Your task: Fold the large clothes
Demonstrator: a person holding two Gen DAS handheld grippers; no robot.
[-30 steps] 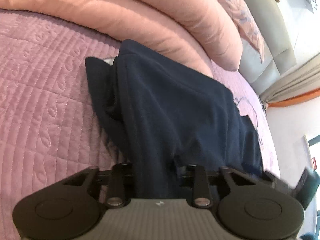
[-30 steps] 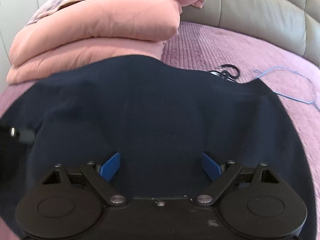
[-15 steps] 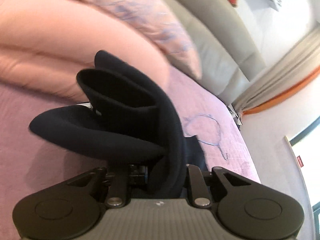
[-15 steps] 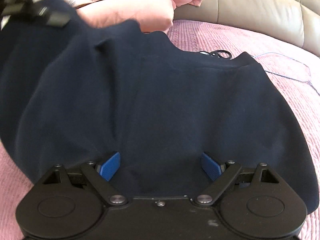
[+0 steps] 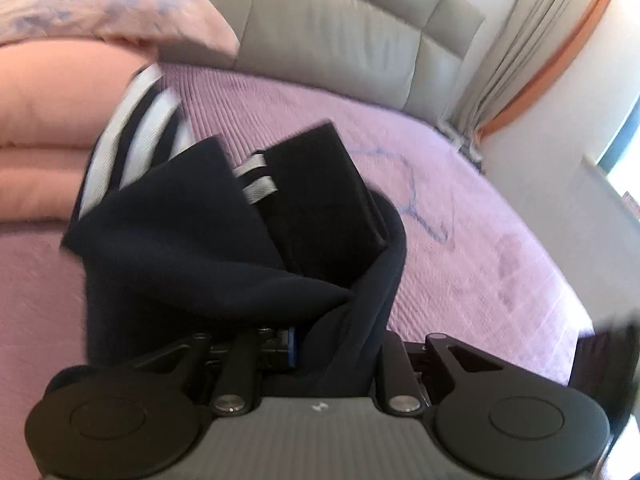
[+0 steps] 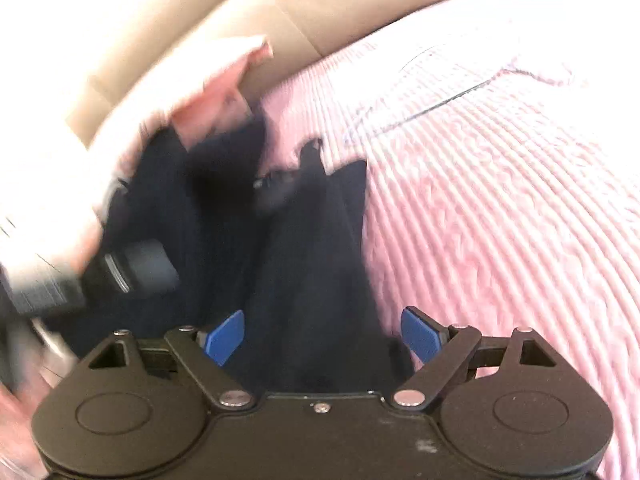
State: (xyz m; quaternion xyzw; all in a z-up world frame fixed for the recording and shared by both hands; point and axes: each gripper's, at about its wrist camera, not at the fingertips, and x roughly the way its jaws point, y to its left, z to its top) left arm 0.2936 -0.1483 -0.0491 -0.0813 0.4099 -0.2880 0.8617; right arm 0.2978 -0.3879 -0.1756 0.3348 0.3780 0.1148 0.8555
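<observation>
A large navy garment (image 5: 192, 248) with grey-white striped trim (image 5: 132, 120) hangs bunched above the purple quilted bed (image 5: 460, 216). My left gripper (image 5: 320, 348) is shut on a fold of it, and the cloth hides the fingertips. In the right wrist view the same navy garment (image 6: 312, 300) lies between the blue pads (image 6: 224, 336) of my right gripper (image 6: 320, 332), which stand wide apart. The left gripper's body (image 6: 136, 268) shows blurred at the left of that view.
Folded pink duvets (image 5: 44, 120) and a floral pillow (image 5: 100, 4) are stacked at the left. A grey padded headboard (image 5: 340, 28) runs behind. A thin blue cord (image 5: 416, 200) lies on the quilt. Curtains (image 5: 512, 48) and a wall stand at the right.
My left gripper has lifted and swung the garment over, so the striped trim now shows. The right wrist view has swung and blurred; the spread cloth there is now a narrow bunch.
</observation>
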